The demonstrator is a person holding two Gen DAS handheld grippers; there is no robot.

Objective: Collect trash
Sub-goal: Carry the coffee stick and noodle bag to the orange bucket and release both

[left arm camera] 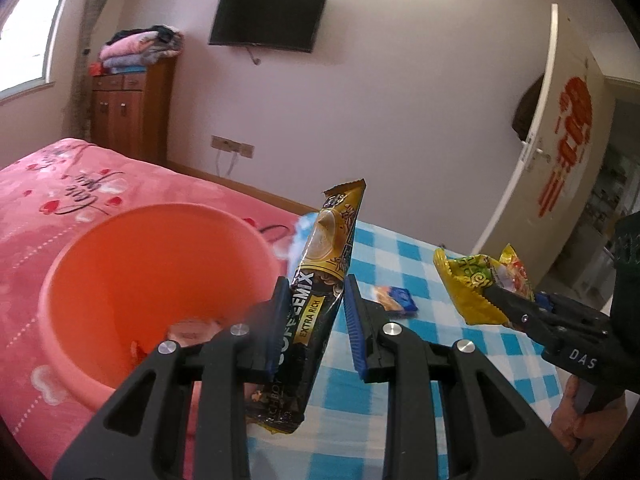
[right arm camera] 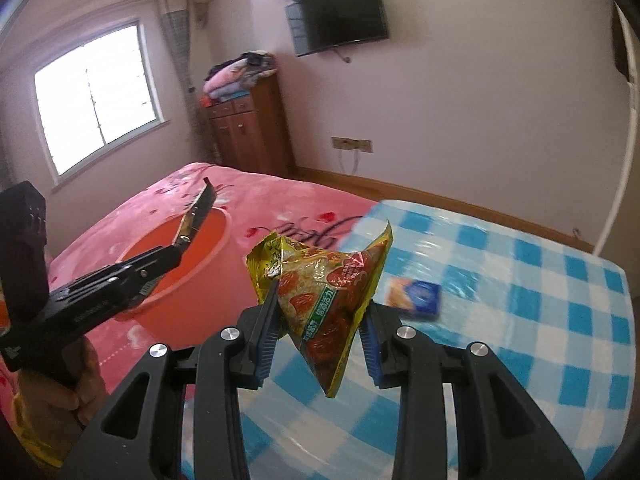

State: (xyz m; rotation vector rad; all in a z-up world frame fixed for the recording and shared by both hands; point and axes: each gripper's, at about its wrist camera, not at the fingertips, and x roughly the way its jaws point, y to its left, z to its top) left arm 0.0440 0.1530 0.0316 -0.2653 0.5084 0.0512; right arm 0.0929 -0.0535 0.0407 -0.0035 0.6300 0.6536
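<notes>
A round, smooth orange plastic basin (left arm camera: 132,280) sits on the pink printed bedspread (left arm camera: 60,184), some scraps lying in its bottom. The left gripper (left arm camera: 316,296) has its ribbed blue pads (left arm camera: 354,320) clamped on a long, glossy black-and-gold coffee sachet (left arm camera: 320,304), held upright just beside the basin's rim. Past it, a small blue flat wrapper (left arm camera: 394,299) lies on the blue-and-white checked cloth (left arm camera: 440,360). Rightmost, the right gripper (right arm camera: 320,320) pinches a crinkled yellow foil packet (right arm camera: 320,288) with saw-tooth edges, lifted clear above the cloth.
</notes>
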